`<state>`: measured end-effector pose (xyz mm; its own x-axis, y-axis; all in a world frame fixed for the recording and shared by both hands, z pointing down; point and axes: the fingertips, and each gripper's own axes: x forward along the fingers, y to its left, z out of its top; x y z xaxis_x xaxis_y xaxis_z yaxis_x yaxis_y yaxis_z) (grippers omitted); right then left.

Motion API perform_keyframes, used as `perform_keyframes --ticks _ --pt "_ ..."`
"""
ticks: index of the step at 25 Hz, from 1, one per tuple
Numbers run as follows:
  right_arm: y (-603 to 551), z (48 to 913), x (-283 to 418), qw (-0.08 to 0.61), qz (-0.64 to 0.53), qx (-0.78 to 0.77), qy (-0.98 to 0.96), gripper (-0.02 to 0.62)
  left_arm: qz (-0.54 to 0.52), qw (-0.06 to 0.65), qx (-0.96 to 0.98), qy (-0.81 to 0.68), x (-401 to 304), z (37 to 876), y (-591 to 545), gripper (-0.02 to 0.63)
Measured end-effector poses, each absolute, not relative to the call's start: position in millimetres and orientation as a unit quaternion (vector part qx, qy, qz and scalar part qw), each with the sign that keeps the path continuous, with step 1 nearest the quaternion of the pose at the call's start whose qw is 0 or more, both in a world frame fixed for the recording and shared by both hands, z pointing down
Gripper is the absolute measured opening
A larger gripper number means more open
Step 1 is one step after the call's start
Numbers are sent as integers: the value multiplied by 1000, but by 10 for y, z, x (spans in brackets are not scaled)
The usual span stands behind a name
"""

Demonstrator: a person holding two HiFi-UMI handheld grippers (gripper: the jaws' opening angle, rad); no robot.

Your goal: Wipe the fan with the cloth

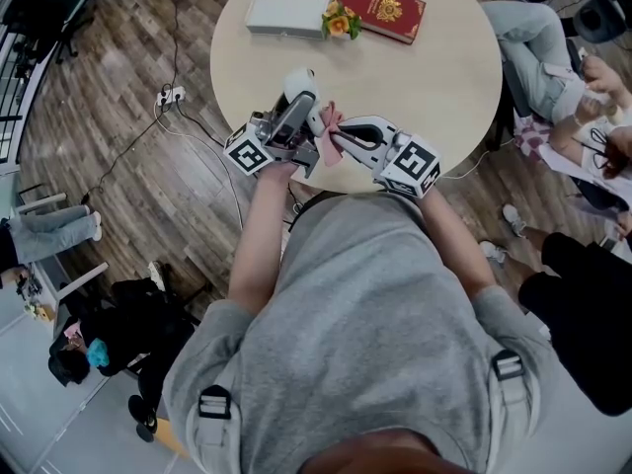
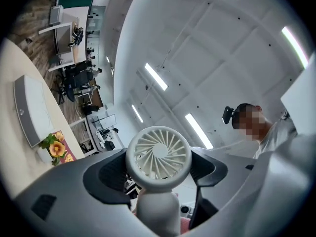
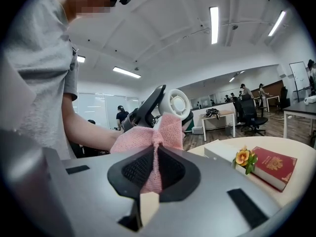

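a: while the left gripper is clamping the small white handheld fan by its stem, jaws closed on either side of it, where is the cloth sitting?

b: the right gripper is pinching the pink knit cloth. its jaws are standing narrow, with a fold squeezed between the pads and the loose corners spreading out ahead. the cloth is lying against the lower edge of the fan's round head, and both are being held up over the near edge of the round table.

a: is it actually touching?

b: it is looking that way from the head view, though no view is showing how hard it is pressing.

a: so the wiping seems to be under way. what is making it go well?

b: probably gripping the stem firmly so the head is not twisting away, and dragging the free corners over the grille and rim rather than the hard jaw tips. turning the fan a little between strokes is likely helping to reach the back.

a: any risk?

b: the fold is looking shallow in the pads, so pushing hard is risking pulling the cloth out. the red book, the flower and the white box are lying well apart, across the table.
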<state>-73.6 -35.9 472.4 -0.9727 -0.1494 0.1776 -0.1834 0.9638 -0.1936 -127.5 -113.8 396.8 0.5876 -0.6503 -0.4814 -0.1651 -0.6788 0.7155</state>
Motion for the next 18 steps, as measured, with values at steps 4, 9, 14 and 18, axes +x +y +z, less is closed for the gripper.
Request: perform_keyframes --ticks 4,9,14,18 --pt "-362 4722 -728 75 101 85 -988 28 -324 302 851 -283 -1232 4104 -1173 374" --pt "-476 4690 -669 73 97 107 -987 28 -272 288 863 -314 -1231 4219 -1190 376" --pt "-636 4685 -545 72 89 138 -984 28 -226 278 871 -336 -1265 4363 -1169 376" --pt "-807 4716 -384 76 86 167 -979 28 -193 273 876 -349 -1278 4482 -1161 376"
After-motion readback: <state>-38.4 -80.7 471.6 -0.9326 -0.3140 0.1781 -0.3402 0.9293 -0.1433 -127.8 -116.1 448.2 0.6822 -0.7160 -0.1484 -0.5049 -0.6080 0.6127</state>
